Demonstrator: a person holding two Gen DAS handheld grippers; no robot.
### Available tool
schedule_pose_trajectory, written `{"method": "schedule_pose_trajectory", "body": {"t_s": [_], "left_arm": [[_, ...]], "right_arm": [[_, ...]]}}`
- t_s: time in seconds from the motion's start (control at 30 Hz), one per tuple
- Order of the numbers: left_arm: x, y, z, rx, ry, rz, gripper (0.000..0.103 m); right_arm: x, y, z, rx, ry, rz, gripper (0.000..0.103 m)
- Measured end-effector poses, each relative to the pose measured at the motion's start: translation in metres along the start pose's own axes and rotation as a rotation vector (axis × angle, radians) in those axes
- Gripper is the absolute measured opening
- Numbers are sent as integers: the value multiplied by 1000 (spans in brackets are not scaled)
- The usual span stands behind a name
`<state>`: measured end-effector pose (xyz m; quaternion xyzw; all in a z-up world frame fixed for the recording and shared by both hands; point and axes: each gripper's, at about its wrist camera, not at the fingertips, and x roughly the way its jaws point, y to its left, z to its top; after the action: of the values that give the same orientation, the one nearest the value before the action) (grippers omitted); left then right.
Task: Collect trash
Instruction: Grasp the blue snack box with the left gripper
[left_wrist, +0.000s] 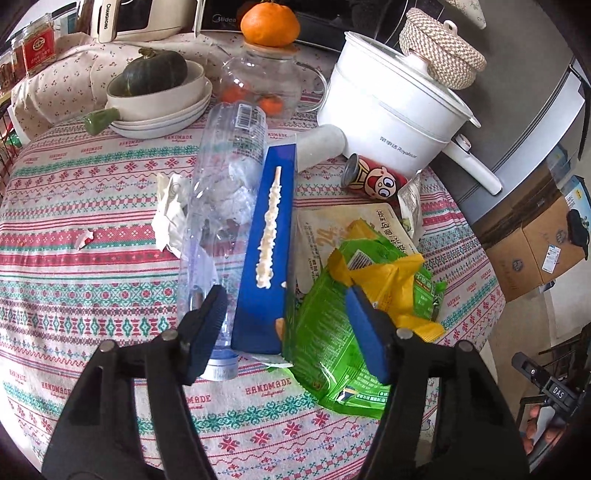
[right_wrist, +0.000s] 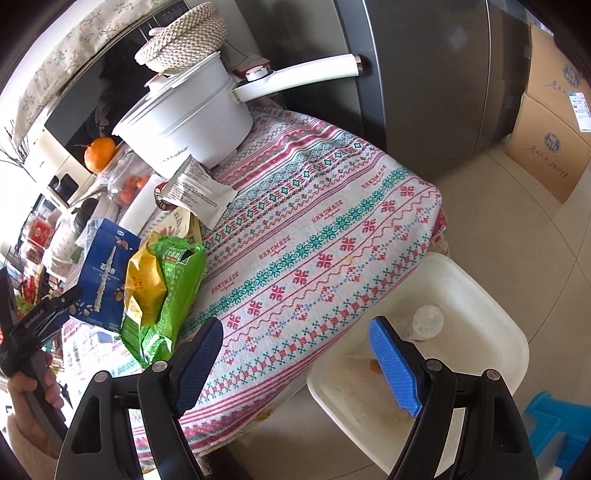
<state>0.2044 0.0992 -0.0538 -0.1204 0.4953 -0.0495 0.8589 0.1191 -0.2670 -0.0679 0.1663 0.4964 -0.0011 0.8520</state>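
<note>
Trash lies piled on the patterned tablecloth (left_wrist: 92, 288): a clear plastic bottle (left_wrist: 221, 192), a blue carton (left_wrist: 269, 236), a green snack wrapper (left_wrist: 325, 339) with a yellow one (left_wrist: 384, 280) on it, crumpled tissue (left_wrist: 170, 214), a red can (left_wrist: 373, 177) and a beige bag (left_wrist: 343, 225). My left gripper (left_wrist: 286, 328) is open astride the carton's near end, one pad over the bottle, the other on the wrappers. My right gripper (right_wrist: 295, 365) stands open and holds nothing, over the table edge and a white bin (right_wrist: 480, 295) that holds a crushed clear cup (right_wrist: 424, 321).
At the back stand a white electric pot (left_wrist: 391, 107) with a woven basket (left_wrist: 443, 48) on it, a glass teapot (left_wrist: 266, 81) topped by an orange, and stacked bowls (left_wrist: 162, 107) holding a squash. Cardboard boxes (right_wrist: 550, 140) and a blue stool (right_wrist: 557, 424) stand on the floor.
</note>
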Motion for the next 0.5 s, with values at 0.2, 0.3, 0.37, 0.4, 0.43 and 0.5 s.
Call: {"method": "schedule_pose_trajectory", "body": {"t_s": [0.2,0.3,0.37,0.4,0.43,0.5], "left_arm": [[8,0,3,3,14,22,32],[6,-1,1,7,12,26,25],[-2,-2,-1,8,-12,23,25],[-8,-2,-1,8,-27,15,25],[-14,-2,-2,8,-44,6,25],[-29,-2,-4,11,-75,-16,25]], "right_arm": [[8,16,-2,-25,13,5,83],[10,24,-3,-38,15,9,83],[11,29,-3,-45,16,11,83],[11,31,-4,-47,15,15,83],[11,34,-4,-49,12,19,83],[11,42,-3,-56,6,31,83]]}}
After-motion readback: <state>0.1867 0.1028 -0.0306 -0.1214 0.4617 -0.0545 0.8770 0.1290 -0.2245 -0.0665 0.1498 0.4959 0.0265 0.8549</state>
